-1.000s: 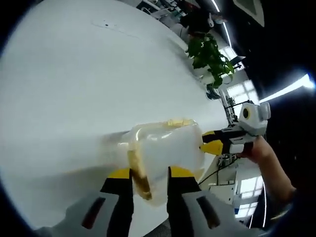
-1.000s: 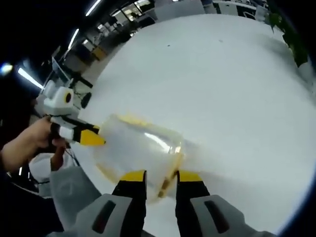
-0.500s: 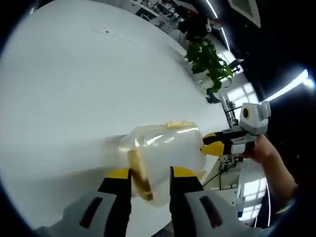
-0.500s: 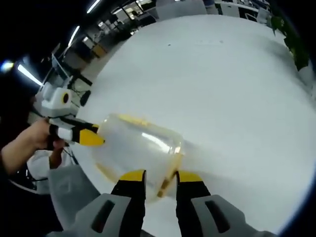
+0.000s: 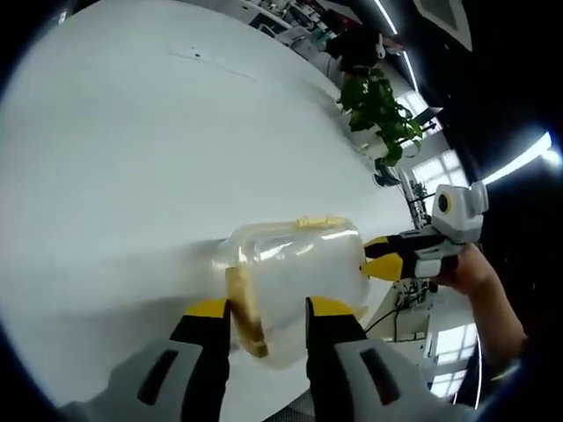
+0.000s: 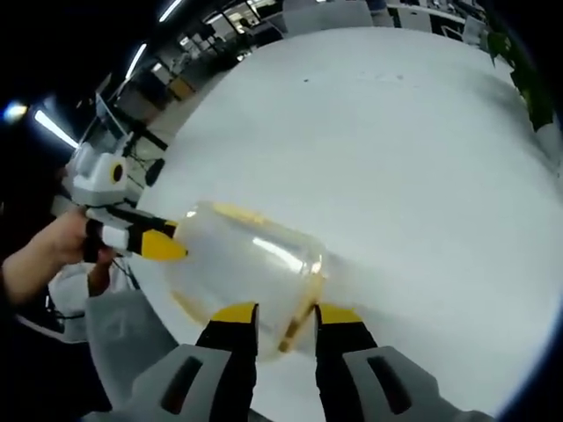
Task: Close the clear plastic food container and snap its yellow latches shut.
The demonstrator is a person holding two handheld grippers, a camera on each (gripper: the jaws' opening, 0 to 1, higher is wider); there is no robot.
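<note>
Between the two grippers, on the white round surface (image 5: 132, 132), the clear plastic food container with yellow latches (image 5: 295, 277) is found. At one end, a yellow latch (image 5: 246, 312) is straddled by the parted jaws of the left gripper (image 5: 264, 309). At the opposite end, another yellow latch (image 6: 295, 321) is straddled by the parted jaws of the right gripper (image 6: 280, 310). A green potted plant (image 5: 380, 119) is seen far beyond the left gripper.
</note>
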